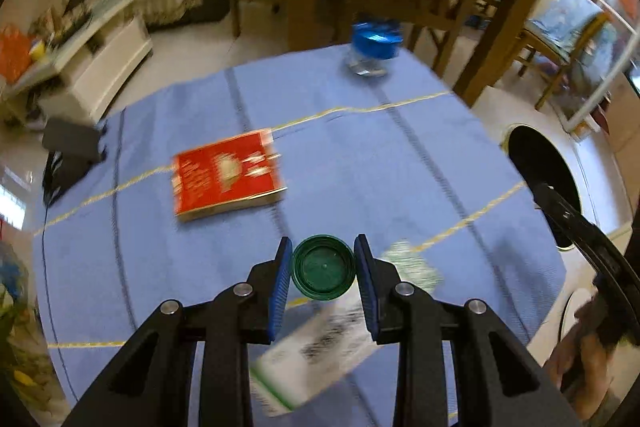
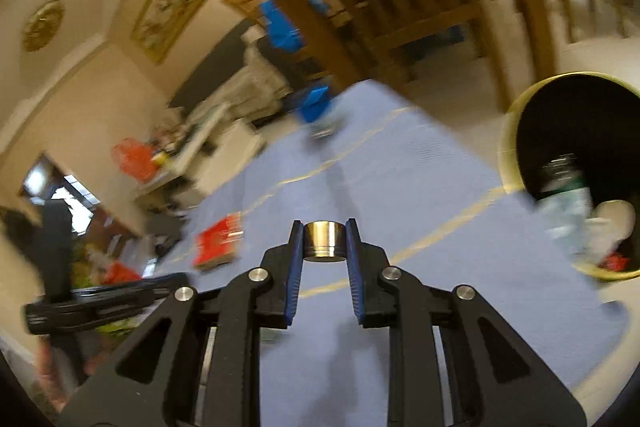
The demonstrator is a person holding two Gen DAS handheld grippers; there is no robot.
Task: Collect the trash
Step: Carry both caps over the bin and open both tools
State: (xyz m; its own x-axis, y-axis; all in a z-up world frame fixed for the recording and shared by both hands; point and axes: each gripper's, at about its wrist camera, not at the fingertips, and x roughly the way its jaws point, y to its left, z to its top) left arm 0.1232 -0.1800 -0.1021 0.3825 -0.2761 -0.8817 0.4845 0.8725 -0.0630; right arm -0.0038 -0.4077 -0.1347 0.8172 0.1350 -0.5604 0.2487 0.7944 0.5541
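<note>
- Left wrist view: my left claw [image 1: 323, 267] is closed on one green cap [image 1: 323, 266], open side facing me, pinched between the two blue pads [image 1: 280, 287] above the near part of the blue cloth [image 1: 360, 155].
- One white paper [image 1: 320, 347] lies under the claw near the cloth's near edge, and one smaller crumpled scrap [image 1: 414, 265] sits just right of it.
- One red book [image 1: 226, 175] lies left of the cloth's middle; one blue-lidded jar [image 1: 374, 49] stands at the far edge. The stretch between them is bare cloth.
- One bin [image 1: 544, 179] shows its dark mouth past the right edge.
- Right wrist view: my right claw [image 2: 324, 241] is clamped narrow on one small metal ring [image 2: 324, 241], held above the cloth [image 2: 400, 187].
- The bin [image 2: 516, 131] is off the right edge, with a bottle [image 2: 568, 203] and blurred scraps in its mouth.
- The book [image 2: 218, 241] lies to the left, the jar [image 2: 318, 109] at the far edge; the cloth in between is bare.
</note>
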